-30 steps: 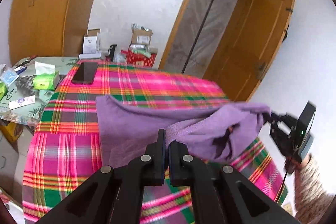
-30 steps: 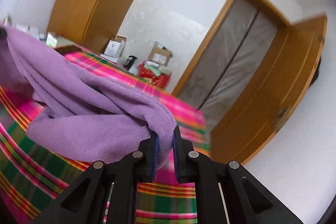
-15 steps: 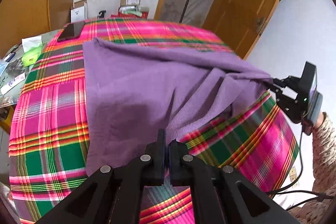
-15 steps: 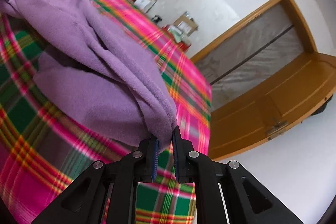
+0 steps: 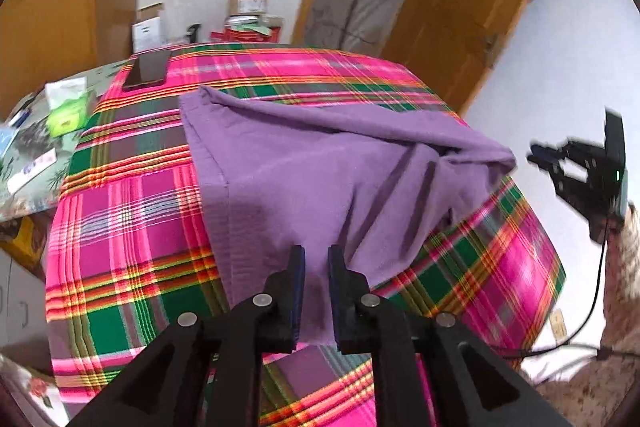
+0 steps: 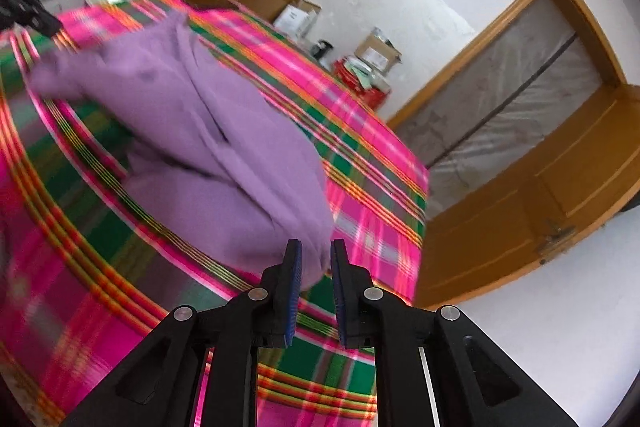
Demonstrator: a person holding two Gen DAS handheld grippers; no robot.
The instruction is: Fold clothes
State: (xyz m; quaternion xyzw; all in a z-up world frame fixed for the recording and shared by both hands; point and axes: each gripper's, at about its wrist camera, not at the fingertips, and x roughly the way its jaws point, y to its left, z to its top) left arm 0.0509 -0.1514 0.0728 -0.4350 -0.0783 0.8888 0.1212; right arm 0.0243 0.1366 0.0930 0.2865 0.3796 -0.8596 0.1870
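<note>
The purple garment (image 5: 320, 179) lies loosely doubled on the plaid tablecloth (image 5: 132, 227). In the left wrist view its long axis runs from a flat corner at about ten o'clock to a bunched, raised end at about three o'clock, and its near hem drops toward six o'clock. That hem sits right between the fingers of the left gripper (image 5: 316, 263), whose jaws are opening; cloth shows in the gap, with no sign of the pads pinching it. The right gripper (image 6: 314, 259) is also opening, and the bunched end lies in its gap at twelve o'clock, apparently slack. In the left view it stands clear of that end, off the table edge. A phone (image 5: 148, 69) lies beyond the garment at eleven o'clock.
</note>
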